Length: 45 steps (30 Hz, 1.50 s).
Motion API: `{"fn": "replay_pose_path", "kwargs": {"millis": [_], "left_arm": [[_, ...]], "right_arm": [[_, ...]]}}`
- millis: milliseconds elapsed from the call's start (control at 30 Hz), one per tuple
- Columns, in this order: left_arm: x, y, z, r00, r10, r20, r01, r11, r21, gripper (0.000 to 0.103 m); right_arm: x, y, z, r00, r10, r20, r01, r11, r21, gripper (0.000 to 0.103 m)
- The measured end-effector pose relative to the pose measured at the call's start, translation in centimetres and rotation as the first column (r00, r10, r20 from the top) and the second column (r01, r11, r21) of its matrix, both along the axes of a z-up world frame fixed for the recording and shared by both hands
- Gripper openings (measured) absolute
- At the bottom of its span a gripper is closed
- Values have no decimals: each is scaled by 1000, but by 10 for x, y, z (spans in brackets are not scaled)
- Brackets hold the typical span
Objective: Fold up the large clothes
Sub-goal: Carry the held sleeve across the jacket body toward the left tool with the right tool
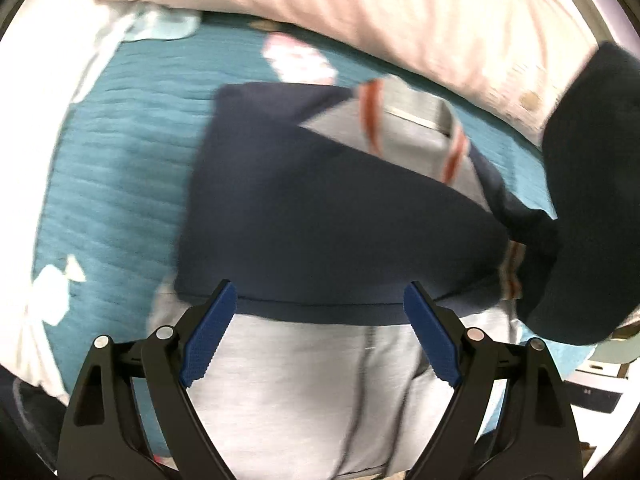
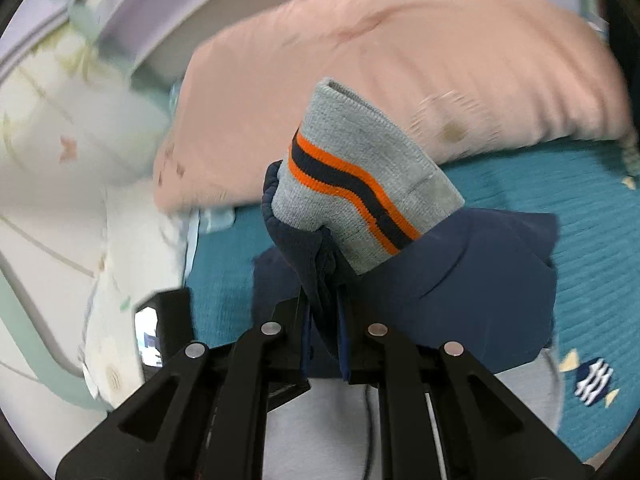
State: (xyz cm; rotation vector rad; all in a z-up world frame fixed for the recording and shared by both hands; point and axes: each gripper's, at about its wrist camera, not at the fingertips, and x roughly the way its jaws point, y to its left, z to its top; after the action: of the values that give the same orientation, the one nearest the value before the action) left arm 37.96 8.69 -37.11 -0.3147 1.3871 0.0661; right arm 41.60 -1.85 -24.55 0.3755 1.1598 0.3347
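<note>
A navy and grey jacket [image 1: 320, 220] with orange stripes lies on a teal bedspread [image 1: 120, 160]. One navy sleeve lies folded across its body. My left gripper [image 1: 320, 300] is open and empty, just above the jacket's lower grey part. My right gripper [image 2: 324, 304] is shut on the other navy sleeve [image 2: 316, 256] and holds it up. The sleeve's grey cuff [image 2: 360, 176] with an orange and navy stripe sticks up past the fingers. The jacket's body [image 2: 480, 280] lies below. In the left wrist view the raised sleeve [image 1: 592, 200] hangs at the right.
A large pink pillow [image 1: 400, 12] lies along the far side of the bed and shows in the right wrist view [image 2: 400, 60] too. A white patterned quilt [image 2: 60, 160] lies at the left. The bed's edge and some boxes [image 1: 600, 384] are at the lower right.
</note>
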Motion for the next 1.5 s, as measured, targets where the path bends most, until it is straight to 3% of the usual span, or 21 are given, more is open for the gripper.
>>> {"fn": "replay_pose_path", "kwargs": {"millis": [100, 233, 333, 400, 567, 767, 867, 967, 1033, 1133, 1200, 1233, 1267, 1367, 1500], "left_arm": [[-15, 32, 3, 1000, 22, 8, -23, 998, 51, 88], [-33, 63, -11, 997, 69, -17, -68, 997, 45, 89], [-43, 86, -22, 993, 105, -47, -102, 994, 46, 89], [-49, 99, -30, 989, 132, -70, -130, 991, 32, 89], [-54, 114, -31, 983, 171, -71, -170, 985, 24, 89], [-42, 97, -11, 988, 150, -23, -150, 989, -6, 89], [-30, 77, -9, 994, 112, -10, -112, 993, -35, 89], [-24, 62, -20, 994, 98, -40, -100, 994, -50, 89], [-26, 58, -25, 993, 110, -46, -113, 990, -80, 89], [-37, 63, -29, 990, 132, -58, -137, 986, -95, 89], [-46, 72, -29, 987, 150, -65, -156, 983, -94, 89], [-50, 79, -28, 985, 161, -63, -167, 981, -98, 89], [-54, 85, -26, 983, 171, -62, -177, 979, -98, 89], [-65, 110, -22, 972, 224, -66, -227, 973, -43, 88], [-74, 134, -23, 966, 246, -75, -251, 966, -66, 89]], "right_arm": [[3, 45, -22, 998, 60, -31, -61, 996, -59, 10], [8, 91, -63, 993, 94, -71, -105, 979, -176, 11], [12, 121, -103, 977, 142, -159, -176, 958, -228, 21], [9, 127, -120, 965, 162, -205, -202, 960, -192, 29], [4, 115, -114, 961, 172, -218, -161, 984, 71, 42], [13, 81, -66, 991, 103, -81, -103, 995, 4, 42], [15, 42, -52, 998, 40, -58, -43, 998, -49, 42], [19, 12, -61, 997, 30, -77, -39, 993, -111, 44], [24, 16, -83, 979, 120, -167, -141, 983, -120, 44], [18, 36, -109, 943, 187, -274, -204, 978, -35, 44], [10, 58, -116, 919, 246, -309, -244, 969, 45, 45], [7, 72, -117, 911, 269, -312, -264, 963, 58, 51], [4, 84, -118, 907, 282, -313, -282, 958, 48, 56], [6, 118, -125, 900, 292, -325, -298, 954, 34, 56], [19, 149, -144, 881, 245, -404, -280, 960, -29, 56]]}}
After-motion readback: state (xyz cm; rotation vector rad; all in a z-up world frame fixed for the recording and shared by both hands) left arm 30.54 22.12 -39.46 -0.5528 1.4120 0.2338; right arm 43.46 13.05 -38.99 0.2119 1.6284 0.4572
